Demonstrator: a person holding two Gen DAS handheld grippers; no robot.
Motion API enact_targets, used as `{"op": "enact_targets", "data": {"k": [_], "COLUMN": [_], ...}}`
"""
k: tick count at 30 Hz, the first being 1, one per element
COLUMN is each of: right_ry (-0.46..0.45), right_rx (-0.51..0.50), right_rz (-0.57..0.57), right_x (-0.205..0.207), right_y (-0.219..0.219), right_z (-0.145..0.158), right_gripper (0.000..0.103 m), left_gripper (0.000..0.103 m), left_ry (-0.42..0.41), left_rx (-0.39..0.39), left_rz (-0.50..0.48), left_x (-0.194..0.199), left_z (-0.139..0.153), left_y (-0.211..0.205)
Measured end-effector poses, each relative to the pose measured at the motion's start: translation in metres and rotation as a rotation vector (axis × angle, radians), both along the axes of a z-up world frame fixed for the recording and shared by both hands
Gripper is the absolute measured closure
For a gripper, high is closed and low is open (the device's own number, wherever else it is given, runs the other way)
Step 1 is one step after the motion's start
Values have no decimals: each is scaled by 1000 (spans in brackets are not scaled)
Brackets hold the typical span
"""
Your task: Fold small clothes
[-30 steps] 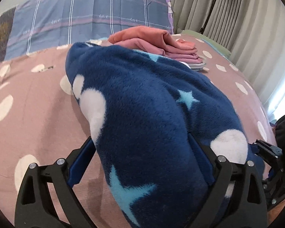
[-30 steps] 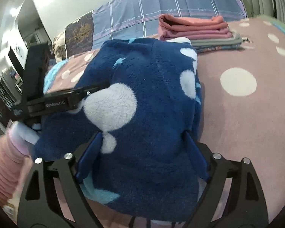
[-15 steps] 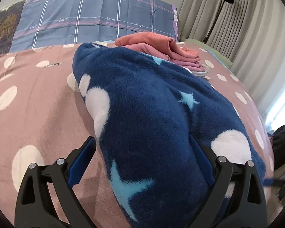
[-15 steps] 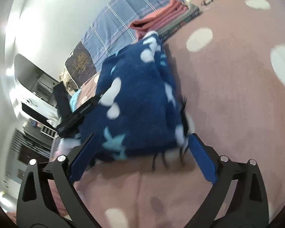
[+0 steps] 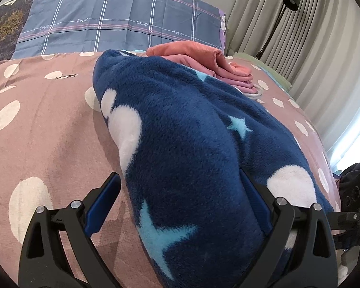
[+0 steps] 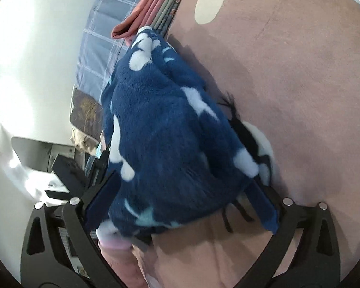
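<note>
We see the dark blue fleece garment (image 5: 192,148), patterned with white spots and pale stars, bunched on the pink polka-dot bedspread (image 5: 48,124) directly ahead of both tools. The left gripper (image 5: 180,206) stands with its blue pads (image 5: 103,204) apart; the fleece fills the gap and drapes over the right-hand pad, so we judge it as bracing the bundle, not clamped on it. The right gripper (image 6: 182,206) is rolled sharply to one side, its pads likewise spread with the near hem lying between them, probably to tuck or square the edge. Beyond the garment, past both tools' tips, sits the stack of folded clothes (image 5: 204,60), the likely destination.

Contact under the fleece is hidden in both views. The right view is motion-blurred, and dark threadlike marks (image 6: 237,124) beside the garment cannot be identified. The garment's type and fold layers are indistinct.
</note>
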State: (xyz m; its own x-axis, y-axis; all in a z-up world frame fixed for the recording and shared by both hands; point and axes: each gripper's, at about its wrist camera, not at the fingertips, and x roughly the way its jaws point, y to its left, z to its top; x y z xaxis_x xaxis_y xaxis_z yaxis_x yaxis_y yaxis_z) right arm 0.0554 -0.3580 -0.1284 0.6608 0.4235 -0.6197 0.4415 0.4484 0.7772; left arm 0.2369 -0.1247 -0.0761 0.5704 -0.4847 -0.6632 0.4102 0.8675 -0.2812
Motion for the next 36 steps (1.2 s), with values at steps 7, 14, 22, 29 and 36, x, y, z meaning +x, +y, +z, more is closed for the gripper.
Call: {"op": "enact_targets", "data": {"k": [7,14,22,29,36], "right_ry": [53,-29,-14,-20,-70], "right_rx": [115,-70,-38,-105,-143], "right_rz": [-22,-187,-104,-118,-82], "right_x": [-7,13,-5,7,11], "right_y": [16,-4,17,25,25], "right_z": [-8,-2,-2,0,-3], "right_gripper": [2,2,2,2,2], "left_gripper": [6,6,6,5,1], "left_ry": [-4,-3,13,17,113], "left_rx": [-8,-16,-50,-61,-200], "left_rz": [-4,-6,-18,-17,38], "left_x": [-1,0,3,3,70], "left_z": [-1,0,-3,-2,14], "left_y": [1,2,4,8,41]}}
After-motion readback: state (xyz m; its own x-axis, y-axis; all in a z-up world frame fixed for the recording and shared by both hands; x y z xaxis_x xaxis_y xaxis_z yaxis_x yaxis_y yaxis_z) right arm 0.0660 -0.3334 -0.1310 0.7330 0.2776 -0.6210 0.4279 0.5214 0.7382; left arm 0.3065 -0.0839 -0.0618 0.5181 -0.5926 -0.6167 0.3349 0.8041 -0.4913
